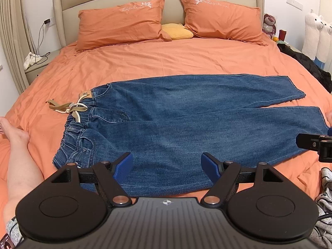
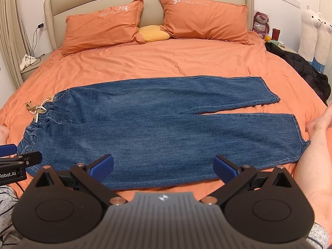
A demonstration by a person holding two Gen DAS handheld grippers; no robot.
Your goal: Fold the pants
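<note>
Both tongs, left gripper and right gripper, hover released over the near edge of the jeans. Those lie spread flat across the orange bed, 2 legs apart, likely laid out ready for a lengthwise fold.

I count one pair of blue jeans on the bed, with two legs lying side by side. At the waist I see one tan drawstring. There are two orange pillows at the headboard, and one yellow cushion between them. I see two grippers: the left gripper and the right gripper, each with two blue fingers spread apart. On the right side stand two white llama plush toys and one pink plush bear. One black jacket lies at the bed edge. I count two bare legs of the person.
</note>
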